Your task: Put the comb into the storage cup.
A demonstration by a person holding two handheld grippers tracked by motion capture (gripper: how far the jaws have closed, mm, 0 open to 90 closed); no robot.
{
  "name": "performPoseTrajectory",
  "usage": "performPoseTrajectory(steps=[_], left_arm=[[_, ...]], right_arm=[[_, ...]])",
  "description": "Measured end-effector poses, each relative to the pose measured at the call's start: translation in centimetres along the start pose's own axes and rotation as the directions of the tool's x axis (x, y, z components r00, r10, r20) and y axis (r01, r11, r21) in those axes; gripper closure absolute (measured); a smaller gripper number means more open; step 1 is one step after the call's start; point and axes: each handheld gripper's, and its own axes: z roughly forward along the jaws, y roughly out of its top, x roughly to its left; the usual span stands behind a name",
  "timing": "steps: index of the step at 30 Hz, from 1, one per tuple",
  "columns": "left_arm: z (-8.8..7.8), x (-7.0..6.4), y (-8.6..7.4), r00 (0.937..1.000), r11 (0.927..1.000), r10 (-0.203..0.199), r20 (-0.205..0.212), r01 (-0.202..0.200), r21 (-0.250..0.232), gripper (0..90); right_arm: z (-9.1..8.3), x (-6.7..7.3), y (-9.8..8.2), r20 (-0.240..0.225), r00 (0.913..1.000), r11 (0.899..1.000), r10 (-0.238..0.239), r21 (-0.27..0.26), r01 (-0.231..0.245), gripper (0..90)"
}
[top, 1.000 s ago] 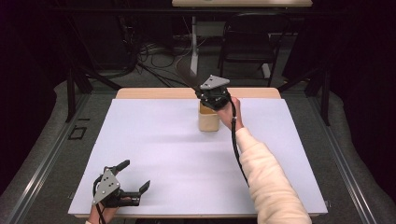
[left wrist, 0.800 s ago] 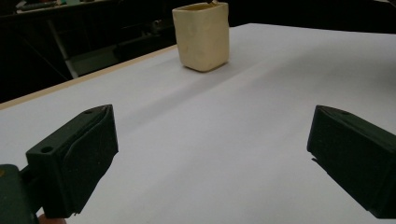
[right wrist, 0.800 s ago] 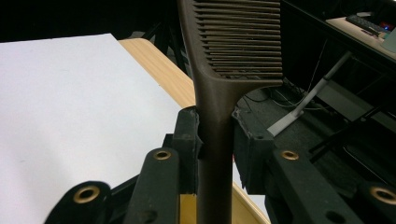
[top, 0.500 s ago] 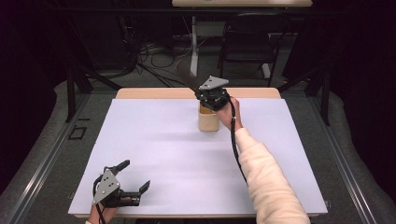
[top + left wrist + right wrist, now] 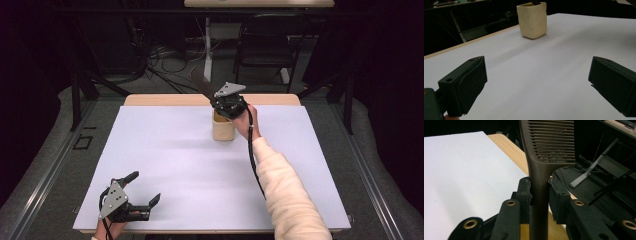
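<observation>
Near the top centre of the high view, the right gripper [image 5: 222, 100] hangs over the cream holder [image 5: 223, 128], which stands upright on the far middle of the white counter [image 5: 165, 170]. Its fingers [image 5: 524, 195] are drawn in tight on the neck of a brown slotted spatula [image 5: 550, 141], whose head sticks up toward the upper left while the handle end points down at the holder's mouth. At the lower left of that view the left gripper [image 5: 145, 197] rests low by the near edge of the counter, fingers [image 5: 465, 85] spread wide with nothing between them, well apart from the holder. The risk, I judge, lies in the light, tall holder: if the spatula handle catches the rim or leans hard on a wall, the holder could tip or slide, since nothing steadies it. A narrow grip on a slim neck could also let the spatula swivel.
</observation>
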Motion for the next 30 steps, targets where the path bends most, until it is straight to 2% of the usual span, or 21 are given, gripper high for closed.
performPoseTrajectory(steps=[30], left_arm=[[0.1, 0.0, 0.0, 1.0000, 1.0000, -0.006, 0.001, 0.006, 0.002, 1.9]], right_arm=[[0.9, -0.2, -1.9, -0.023, 0.9994, 0.998, 0.024, 0.061, -0.023, 72.1]])
